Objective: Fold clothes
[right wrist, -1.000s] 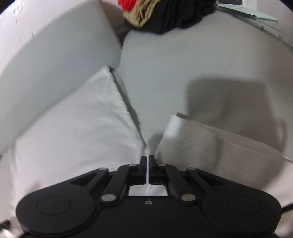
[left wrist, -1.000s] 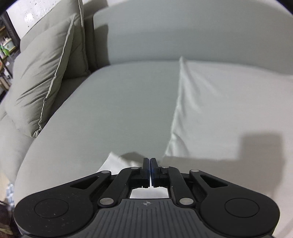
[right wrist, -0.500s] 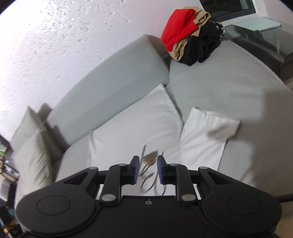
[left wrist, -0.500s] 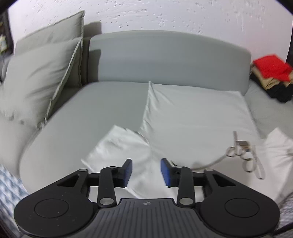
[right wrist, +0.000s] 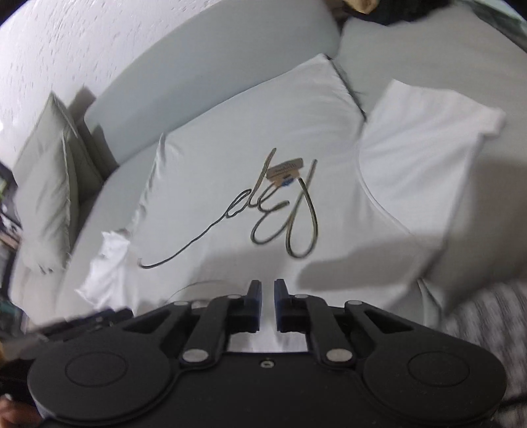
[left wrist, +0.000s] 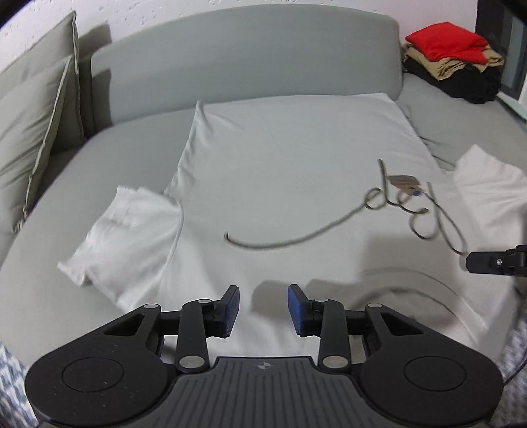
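Both grippers have let go of the white T-shirt (left wrist: 296,184): left gripper (left wrist: 262,309) gapes empty, right gripper (right wrist: 267,304) narrowing on nothing; shirt lies spread, ready for folding

The tag (right wrist: 286,170) on the shirt's script print (right wrist: 263,217) is too blurred to read. At one o'clock the clothes pile (right wrist: 388,10) is cut by the frame's edge.
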